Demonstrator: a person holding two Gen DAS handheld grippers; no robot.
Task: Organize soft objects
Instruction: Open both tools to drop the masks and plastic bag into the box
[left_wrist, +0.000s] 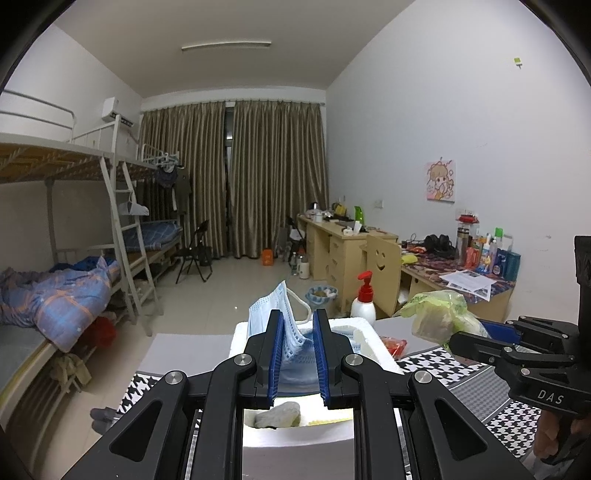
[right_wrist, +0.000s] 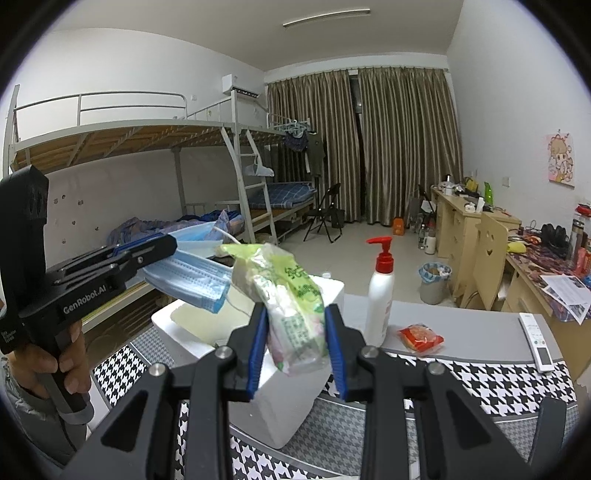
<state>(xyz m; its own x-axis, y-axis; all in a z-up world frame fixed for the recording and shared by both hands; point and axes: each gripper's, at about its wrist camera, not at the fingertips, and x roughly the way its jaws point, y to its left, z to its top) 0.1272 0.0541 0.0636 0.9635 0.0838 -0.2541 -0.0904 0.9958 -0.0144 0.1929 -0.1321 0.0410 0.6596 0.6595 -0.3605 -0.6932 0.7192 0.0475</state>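
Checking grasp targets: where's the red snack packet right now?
Right wrist view: the red snack packet lies on the table, right of the white pump bottle and left of the white remote.

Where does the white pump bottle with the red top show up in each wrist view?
Left wrist view: the white pump bottle with the red top stands right of centre, behind the white foam box, right of the left gripper.
Right wrist view: it stands right of centre, beside the right gripper and left of the red snack packet.
Shared landmark: the white foam box.
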